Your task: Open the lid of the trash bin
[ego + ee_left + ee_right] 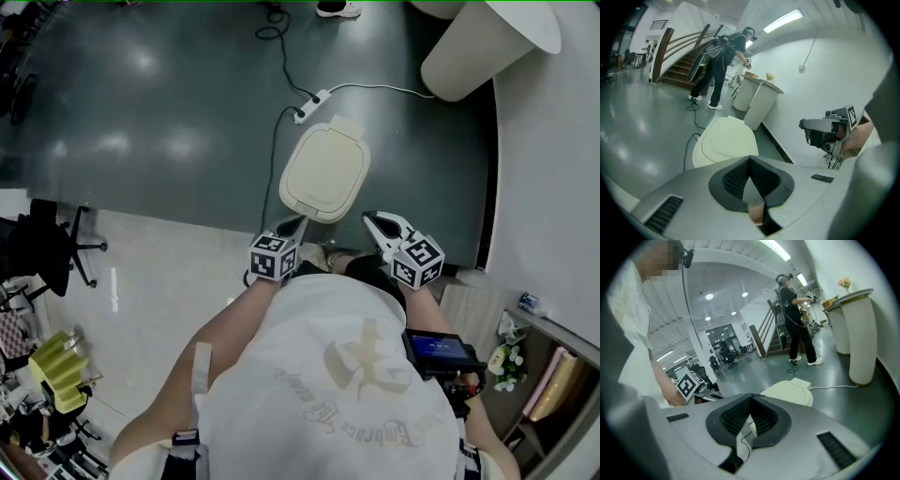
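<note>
The trash bin stands on the dark floor in front of me, its cream lid (325,172) lying flat and closed. My left gripper (298,222) hovers just off the lid's near left edge, jaws closed to a point with nothing between them. My right gripper (369,218) hangs off the near right edge, also shut and empty. In the left gripper view the lid (725,140) lies beyond the closed jaw tips (750,157), and the right gripper (828,133) shows to the side. The right gripper view has the lid (793,391) past its tips (751,394).
A power strip (310,105) with cables lies on the floor beyond the bin. A white conical counter base (473,49) stands at the far right by the curved white wall (548,159). A person (723,65) works near the stairs. An office chair (52,246) sits at the left.
</note>
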`<state>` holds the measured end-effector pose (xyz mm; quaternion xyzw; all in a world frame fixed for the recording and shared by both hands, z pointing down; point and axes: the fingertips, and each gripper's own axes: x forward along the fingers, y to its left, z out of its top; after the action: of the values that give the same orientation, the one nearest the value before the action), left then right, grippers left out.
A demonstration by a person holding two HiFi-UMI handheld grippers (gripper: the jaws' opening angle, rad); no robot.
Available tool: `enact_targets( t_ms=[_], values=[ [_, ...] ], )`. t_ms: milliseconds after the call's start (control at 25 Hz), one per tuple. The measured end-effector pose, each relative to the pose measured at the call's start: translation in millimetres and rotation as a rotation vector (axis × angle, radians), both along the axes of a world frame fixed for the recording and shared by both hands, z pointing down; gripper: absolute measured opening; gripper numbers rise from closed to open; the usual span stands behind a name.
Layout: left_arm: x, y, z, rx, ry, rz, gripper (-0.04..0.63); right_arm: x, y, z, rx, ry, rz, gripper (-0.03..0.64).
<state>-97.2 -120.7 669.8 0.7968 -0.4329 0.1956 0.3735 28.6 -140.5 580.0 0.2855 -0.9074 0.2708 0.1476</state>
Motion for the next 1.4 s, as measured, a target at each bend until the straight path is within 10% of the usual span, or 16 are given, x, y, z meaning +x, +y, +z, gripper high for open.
enact_targets(
  t_ms=[1400],
  values=[
    [-1.0,-13.3,94.4,-0.156,-0.256,0.044,0.008,20.7,12.4,53.0,-0.126,-0.041,0.016,0.005]
  ],
)
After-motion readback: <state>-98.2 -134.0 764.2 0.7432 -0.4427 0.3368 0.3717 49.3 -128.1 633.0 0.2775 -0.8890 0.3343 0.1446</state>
